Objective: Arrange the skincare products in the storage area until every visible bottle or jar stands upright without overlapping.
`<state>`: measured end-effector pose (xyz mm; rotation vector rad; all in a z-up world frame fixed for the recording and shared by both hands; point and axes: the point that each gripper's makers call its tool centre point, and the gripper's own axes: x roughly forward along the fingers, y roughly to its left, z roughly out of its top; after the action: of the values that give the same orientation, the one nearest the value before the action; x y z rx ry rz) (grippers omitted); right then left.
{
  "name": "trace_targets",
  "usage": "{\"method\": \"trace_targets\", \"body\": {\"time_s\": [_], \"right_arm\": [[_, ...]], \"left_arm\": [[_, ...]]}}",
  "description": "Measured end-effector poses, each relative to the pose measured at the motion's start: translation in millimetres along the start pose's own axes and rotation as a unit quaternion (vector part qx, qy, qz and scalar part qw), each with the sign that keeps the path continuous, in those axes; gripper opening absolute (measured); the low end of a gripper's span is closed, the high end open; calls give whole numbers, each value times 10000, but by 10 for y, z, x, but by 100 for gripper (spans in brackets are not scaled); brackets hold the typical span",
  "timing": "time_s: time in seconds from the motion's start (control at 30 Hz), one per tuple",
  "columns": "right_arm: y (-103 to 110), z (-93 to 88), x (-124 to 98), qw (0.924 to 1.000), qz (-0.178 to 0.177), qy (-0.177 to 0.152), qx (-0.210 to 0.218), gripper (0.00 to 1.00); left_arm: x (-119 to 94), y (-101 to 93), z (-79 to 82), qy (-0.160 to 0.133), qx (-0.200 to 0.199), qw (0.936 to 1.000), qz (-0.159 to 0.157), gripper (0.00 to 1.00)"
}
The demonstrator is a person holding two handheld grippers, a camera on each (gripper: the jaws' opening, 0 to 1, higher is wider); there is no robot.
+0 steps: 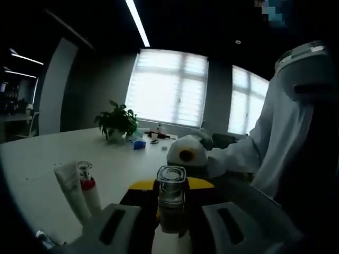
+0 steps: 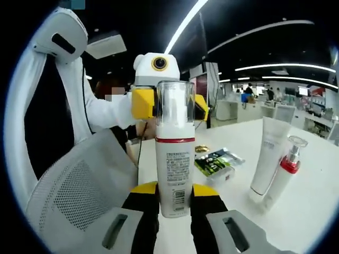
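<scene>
We see our right gripper (image 2: pixel 174 209) clamped on a white pump bottle (image 2: pixel 174 159), held upright above the table (image 2: pixel 312 206). Beside the bottle, to its right, a white tube (image 2: pixel 269 156) and a red-collared spray bottle (image 2: pixel 284 172) stand touching; a small box (image 2: pixel 214 163) lies between. Our left gripper (image 1: pixel 169 222) faces the bottle (image 1: pixel 171 198) from the other side, jaws apart around it; whether they touch it we cannot tell.
</scene>
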<state>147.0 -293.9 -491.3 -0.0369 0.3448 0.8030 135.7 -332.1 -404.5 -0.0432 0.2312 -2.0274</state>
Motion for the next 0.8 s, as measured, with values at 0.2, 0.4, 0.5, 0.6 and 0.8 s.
{"method": "trace_targets", "body": {"time_s": [0.2, 0.4, 0.5, 0.6, 0.8], "right_arm": [[-134, -148, 28, 10000, -15, 5, -20, 14], [-269, -323, 63, 9995, -67, 145, -255, 14], [-320, -419, 78, 9992, -92, 247, -309, 14], [-368, -544, 100, 9986, -118, 357, -363, 14], [-438, -736, 149, 9982, -145, 475, -331, 14]], "left_arm": [[109, 92, -121, 165, 142, 9997, 95, 14], [207, 157, -270, 394, 470, 9981, 84, 14], [234, 217, -373, 522, 430, 9976, 119, 14], [278, 241, -493, 644, 489, 9966, 143, 14], [348, 272, -672, 820, 523, 9951, 169, 14]]}}
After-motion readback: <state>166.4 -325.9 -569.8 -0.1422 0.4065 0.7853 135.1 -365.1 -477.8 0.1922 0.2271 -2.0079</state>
